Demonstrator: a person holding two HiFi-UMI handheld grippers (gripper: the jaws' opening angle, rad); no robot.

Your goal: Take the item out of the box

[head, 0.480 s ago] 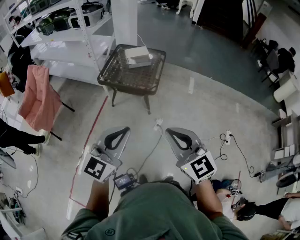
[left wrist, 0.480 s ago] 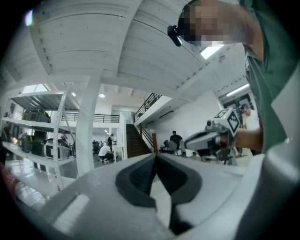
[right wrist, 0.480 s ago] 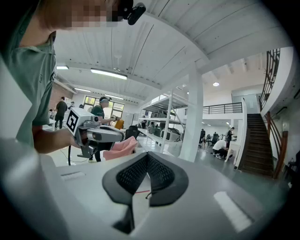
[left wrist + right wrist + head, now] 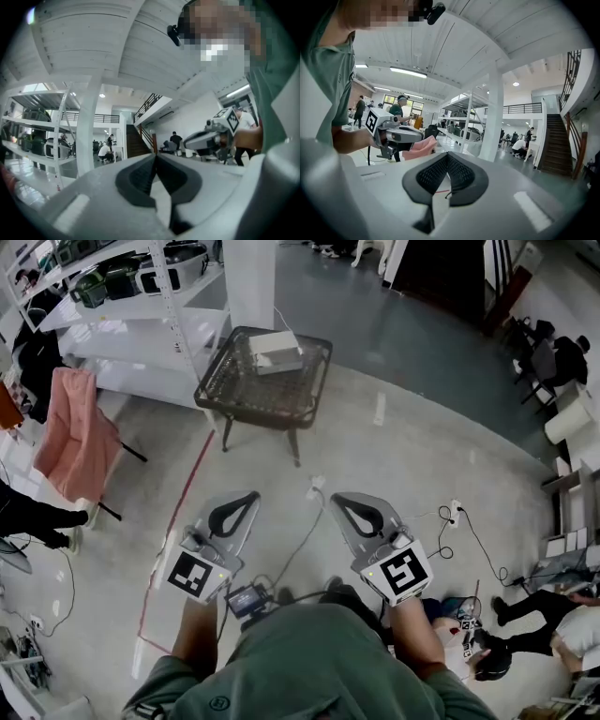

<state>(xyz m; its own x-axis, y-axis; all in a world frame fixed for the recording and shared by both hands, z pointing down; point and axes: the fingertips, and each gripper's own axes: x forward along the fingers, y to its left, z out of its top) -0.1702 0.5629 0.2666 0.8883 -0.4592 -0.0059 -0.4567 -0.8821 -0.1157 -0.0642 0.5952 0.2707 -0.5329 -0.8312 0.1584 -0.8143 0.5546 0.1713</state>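
- The left claw (image 4: pixel 247 498) is being held fully closed, with nothing between its jaws.
- The right claw (image 4: pixel 337 498) is being held closed and empty too, just beside it above the floor (image 4: pixel 403 456).
- The white box (image 4: pixel 277 351) is being carried on the tabletop (image 4: pixel 217 390), near its far edge, well apart from both claws.

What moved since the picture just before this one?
Only a bystander at lower right stretched a leg out. Nothing was grabbed or let go. The left gripper and right gripper hang shut and empty in the same place, and the white box sits on the wire table as before.
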